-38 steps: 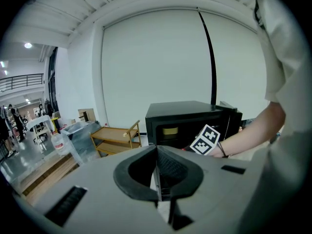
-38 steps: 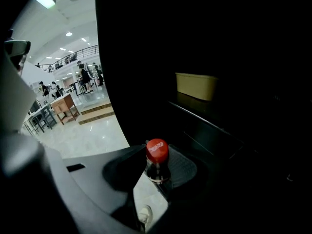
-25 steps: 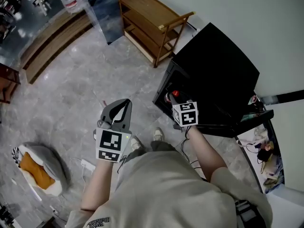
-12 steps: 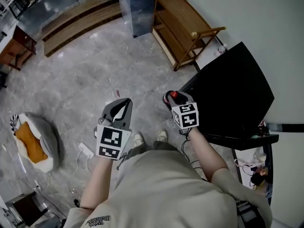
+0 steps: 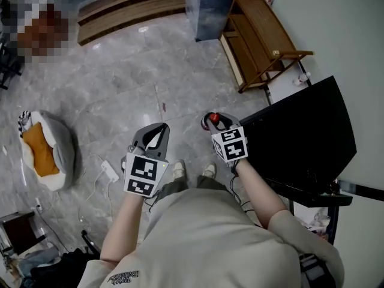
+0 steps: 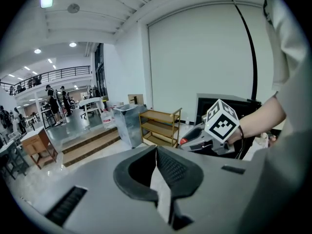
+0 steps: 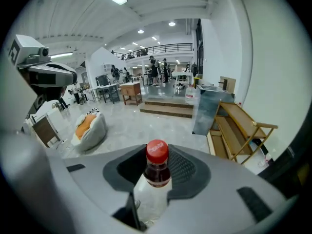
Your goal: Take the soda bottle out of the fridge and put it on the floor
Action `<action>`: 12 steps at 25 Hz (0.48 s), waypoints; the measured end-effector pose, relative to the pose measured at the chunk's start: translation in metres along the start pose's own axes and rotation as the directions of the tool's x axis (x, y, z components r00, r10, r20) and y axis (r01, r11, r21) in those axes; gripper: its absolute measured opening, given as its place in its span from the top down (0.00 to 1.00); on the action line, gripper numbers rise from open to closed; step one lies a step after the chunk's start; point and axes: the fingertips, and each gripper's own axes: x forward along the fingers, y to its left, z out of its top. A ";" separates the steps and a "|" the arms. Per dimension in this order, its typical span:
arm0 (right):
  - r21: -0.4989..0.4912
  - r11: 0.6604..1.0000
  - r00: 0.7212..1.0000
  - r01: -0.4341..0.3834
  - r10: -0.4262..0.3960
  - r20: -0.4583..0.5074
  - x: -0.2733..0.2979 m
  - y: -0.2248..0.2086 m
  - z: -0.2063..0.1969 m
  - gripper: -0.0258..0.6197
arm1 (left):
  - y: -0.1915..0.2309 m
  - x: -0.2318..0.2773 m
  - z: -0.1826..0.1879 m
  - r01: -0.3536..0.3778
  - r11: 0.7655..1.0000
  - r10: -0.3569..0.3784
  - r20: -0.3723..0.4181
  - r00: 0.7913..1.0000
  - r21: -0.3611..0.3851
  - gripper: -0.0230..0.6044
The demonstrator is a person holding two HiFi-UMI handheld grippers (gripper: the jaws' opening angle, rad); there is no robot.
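The soda bottle (image 7: 155,179) has a red cap, dark drink in its neck and a clear body. My right gripper (image 7: 156,165) is shut on it, holding it upright. In the head view the red cap (image 5: 213,118) shows at the tip of the right gripper (image 5: 215,122), above the grey floor just left of the black fridge (image 5: 300,137). My left gripper (image 5: 157,132) hangs to the left of it, shut, with nothing between its fingers. The left gripper view shows its jaws (image 6: 156,156) meeting, and the right gripper (image 6: 197,138) with the bottle beyond them.
A wooden shelf rack (image 5: 258,41) stands beyond the fridge against the white wall. A grey bin (image 5: 216,2) and low wooden steps (image 5: 132,11) lie farther off. A cushion bed (image 5: 42,152) and a white power strip (image 5: 110,171) are on the floor at the left. The person's shoes (image 5: 179,170) are below the grippers.
The right gripper has moved with the bottle from the fridge's open front out over the floor to its left. The left gripper moved along with it. The view has swung left.
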 end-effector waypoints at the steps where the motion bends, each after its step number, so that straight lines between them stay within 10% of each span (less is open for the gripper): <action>1: -0.009 1.000 1.000 -0.011 0.011 -0.005 0.005 0.004 0.002 0.79 | 0.002 0.001 -0.004 -0.007 1.000 0.007 -0.009 1.000 -0.003 0.95; 12: -0.111 0.989 0.988 -0.101 0.086 -0.130 0.064 0.026 -0.019 0.79 | 0.022 0.051 -0.067 -0.009 0.997 -0.001 -0.135 0.991 -0.074 0.95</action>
